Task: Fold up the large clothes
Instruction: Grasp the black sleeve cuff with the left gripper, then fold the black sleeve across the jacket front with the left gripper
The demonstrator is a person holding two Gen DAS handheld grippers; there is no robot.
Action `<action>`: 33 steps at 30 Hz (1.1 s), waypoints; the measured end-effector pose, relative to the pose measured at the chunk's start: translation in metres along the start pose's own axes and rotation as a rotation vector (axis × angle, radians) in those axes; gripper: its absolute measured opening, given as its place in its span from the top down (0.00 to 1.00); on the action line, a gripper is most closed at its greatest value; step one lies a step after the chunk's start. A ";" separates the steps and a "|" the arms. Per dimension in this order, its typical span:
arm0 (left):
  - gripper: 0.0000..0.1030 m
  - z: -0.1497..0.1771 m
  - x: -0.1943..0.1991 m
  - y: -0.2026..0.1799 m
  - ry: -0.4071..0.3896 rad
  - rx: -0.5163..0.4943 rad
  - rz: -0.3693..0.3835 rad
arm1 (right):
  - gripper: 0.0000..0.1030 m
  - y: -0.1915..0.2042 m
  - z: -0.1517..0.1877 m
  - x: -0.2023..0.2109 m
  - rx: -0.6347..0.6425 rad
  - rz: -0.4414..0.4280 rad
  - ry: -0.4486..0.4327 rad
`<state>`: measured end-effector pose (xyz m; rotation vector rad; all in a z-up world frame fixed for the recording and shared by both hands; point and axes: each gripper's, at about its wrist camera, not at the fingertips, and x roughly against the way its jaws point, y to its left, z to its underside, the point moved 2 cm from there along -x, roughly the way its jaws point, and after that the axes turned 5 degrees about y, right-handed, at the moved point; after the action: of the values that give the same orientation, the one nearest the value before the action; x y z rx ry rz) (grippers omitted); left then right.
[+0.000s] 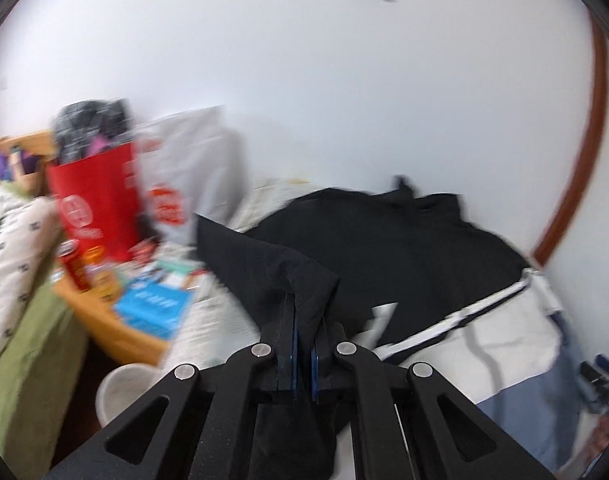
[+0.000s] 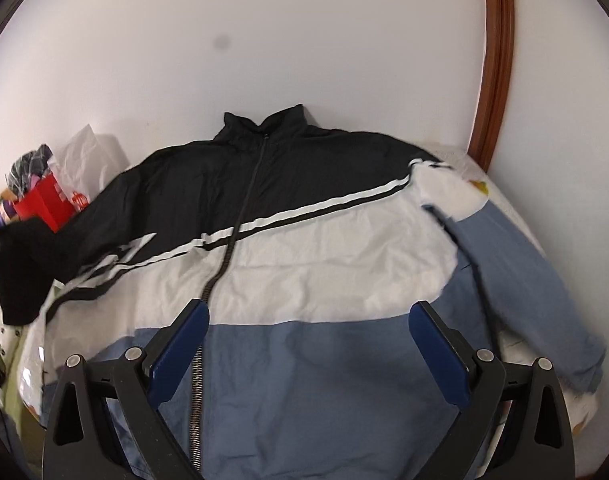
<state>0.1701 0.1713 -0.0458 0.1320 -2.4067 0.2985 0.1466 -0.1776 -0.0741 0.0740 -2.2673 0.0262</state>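
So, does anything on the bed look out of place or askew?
Only the jacket: its black sleeve is pinched in the shut left gripper and lifted off the bed, so that side lies bunched. Nothing looks spilled or damaged.

Left wrist view motion-blurred: red paper bag (image 1: pixel 94 204) print unreadable, small clutter on the orange wooden tabletop (image 1: pixel 104 308) at 9 o'clock can't be identified. Black fabric fold (image 1: pixel 304 280) covers the left gripper (image 1: pixel 304 320) fingertips. Right wrist view: black-white-blue zip jacket (image 2: pixel 304 248) hem hidden behind the gripper body at 6 o'clock; black sleeve end (image 2: pixel 20 264) smeared at 9 o'clock.
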 end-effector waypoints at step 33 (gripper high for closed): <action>0.59 -0.010 -0.128 -0.230 0.259 -0.324 0.182 | 0.22 -0.073 -0.006 -0.045 -0.022 0.011 0.066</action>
<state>0.3128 -0.0474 -0.0819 -0.2586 -2.1772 0.0029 0.1845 -0.2486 -0.1047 0.0478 -2.2012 0.0092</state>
